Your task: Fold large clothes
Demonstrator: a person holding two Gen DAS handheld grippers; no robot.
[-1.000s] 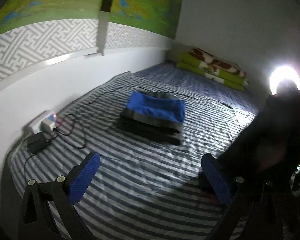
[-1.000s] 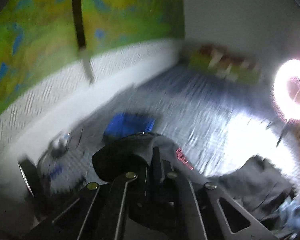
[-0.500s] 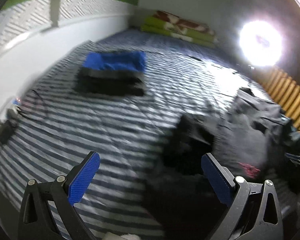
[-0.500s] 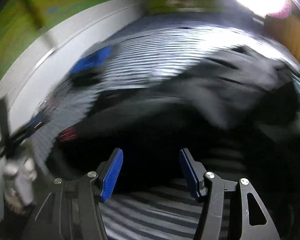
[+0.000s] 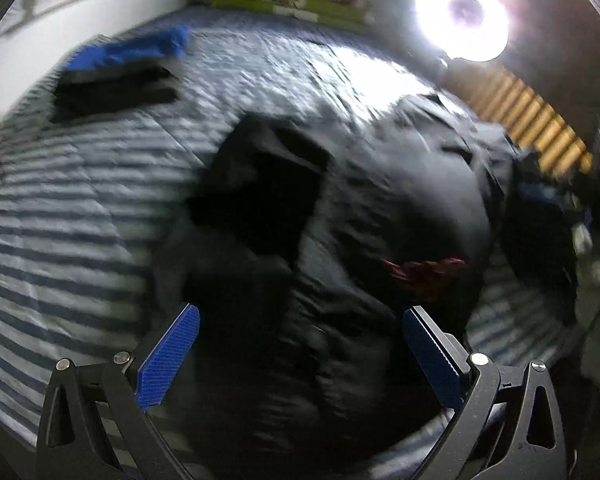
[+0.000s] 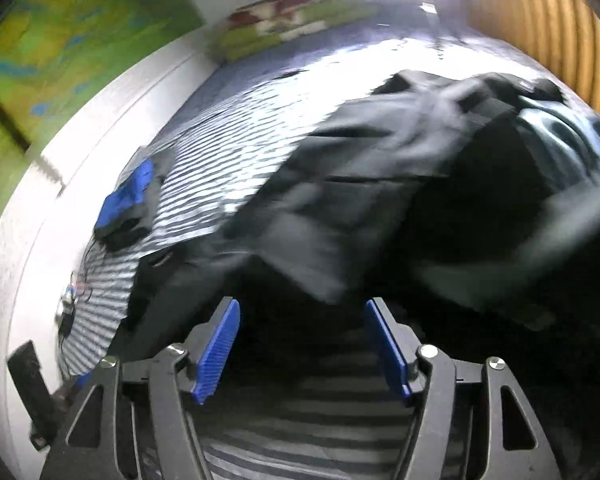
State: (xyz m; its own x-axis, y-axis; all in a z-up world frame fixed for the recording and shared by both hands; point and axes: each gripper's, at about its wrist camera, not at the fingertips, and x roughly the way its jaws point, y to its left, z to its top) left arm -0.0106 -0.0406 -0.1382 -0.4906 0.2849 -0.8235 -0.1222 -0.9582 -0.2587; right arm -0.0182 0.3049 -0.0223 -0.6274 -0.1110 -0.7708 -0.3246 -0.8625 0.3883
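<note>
A large dark garment (image 5: 340, 216) with a red print (image 5: 420, 270) lies crumpled on the striped bed (image 5: 60, 208), blurred by motion. My left gripper (image 5: 300, 356) hovers open just over its near edge, nothing between the blue pads. In the right wrist view the same dark garment (image 6: 360, 184) spreads across the bed (image 6: 228, 160). My right gripper (image 6: 304, 344) is open too, low above the sheet with the cloth's edge just ahead of its fingertips.
A folded stack with a blue piece on top (image 5: 120, 68) sits at the far left of the bed, also seen as folded stack (image 6: 126, 204). Green pillows (image 5: 292, 0) lie at the head. A bright ring lamp (image 5: 460, 20), a wooden slatted wall (image 6: 540, 32), cables and a charger (image 6: 68, 304).
My right gripper, shut on the dark garment a second ago, has let it go and stands open. The garment dropped onto the bed. Both views swung right and down toward it.
</note>
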